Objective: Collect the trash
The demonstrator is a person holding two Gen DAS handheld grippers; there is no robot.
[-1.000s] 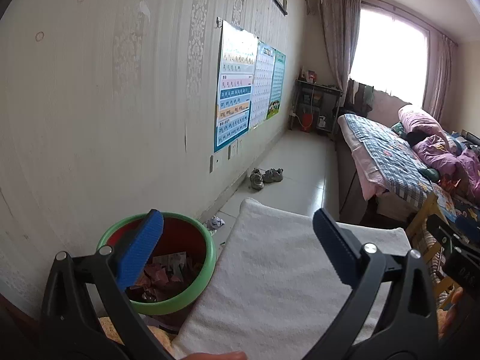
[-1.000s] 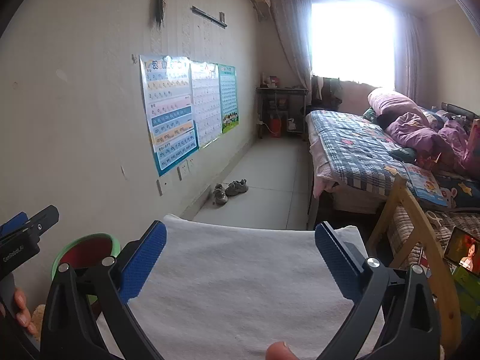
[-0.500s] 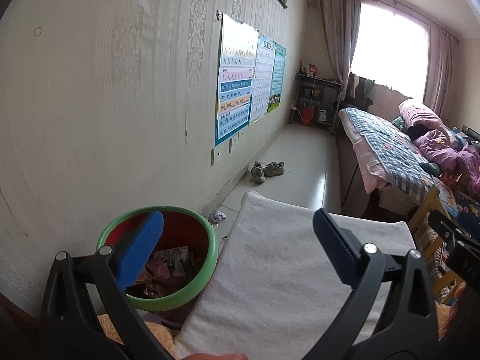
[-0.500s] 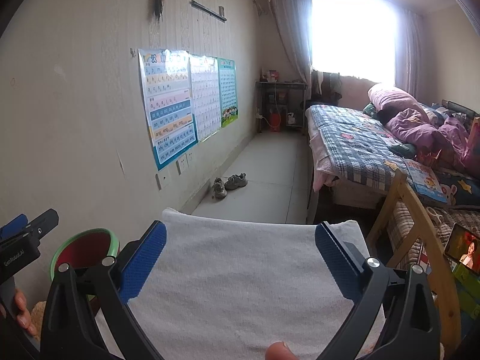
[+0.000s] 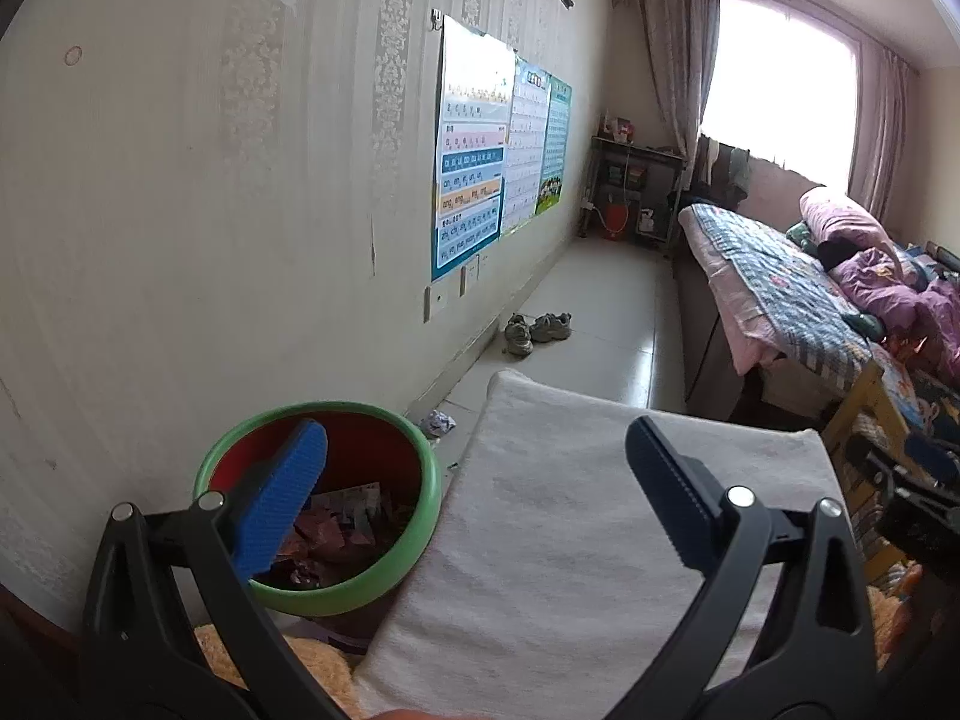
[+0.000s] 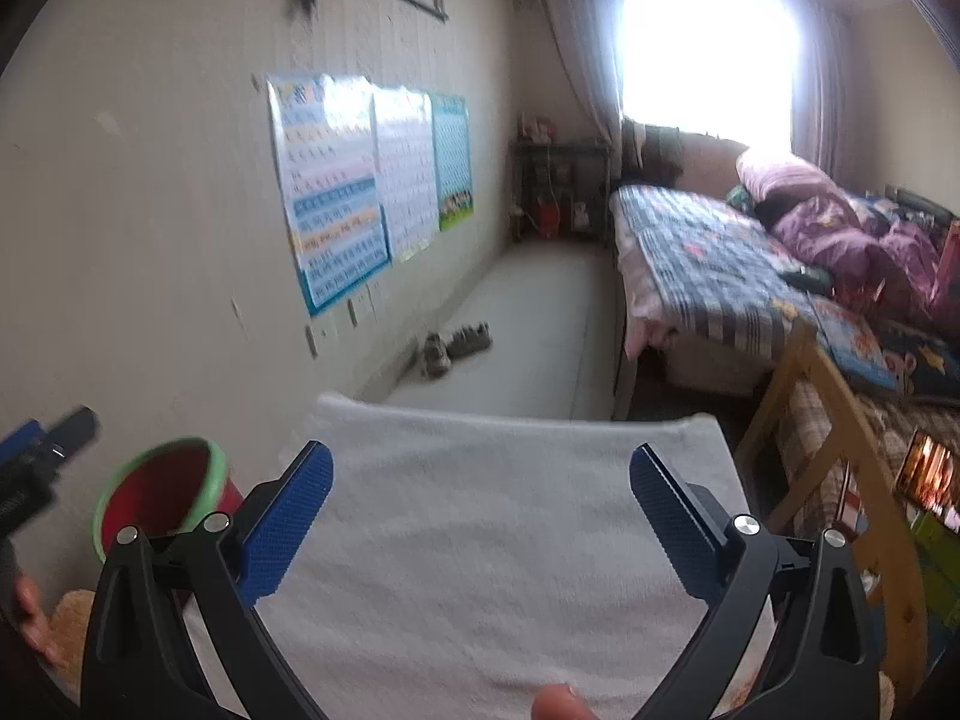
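Trash bin [image 5: 360, 591] is sitting by the wall, just left of your towel-covered tabletop [image 5: 570, 540], scraps [image 5: 336, 531] lying inside. Your left tool [image 5: 474, 495] and right tool [image 6: 480, 510] are both hanging released, gripping nothing.

The wall posters [image 5: 471, 168] carry print too small to read.

Fluffy white towel [image 5: 558, 540], glossy green-rimmed plastic bin [image 5: 384, 576], crumpled paper trash [image 5: 336, 525]
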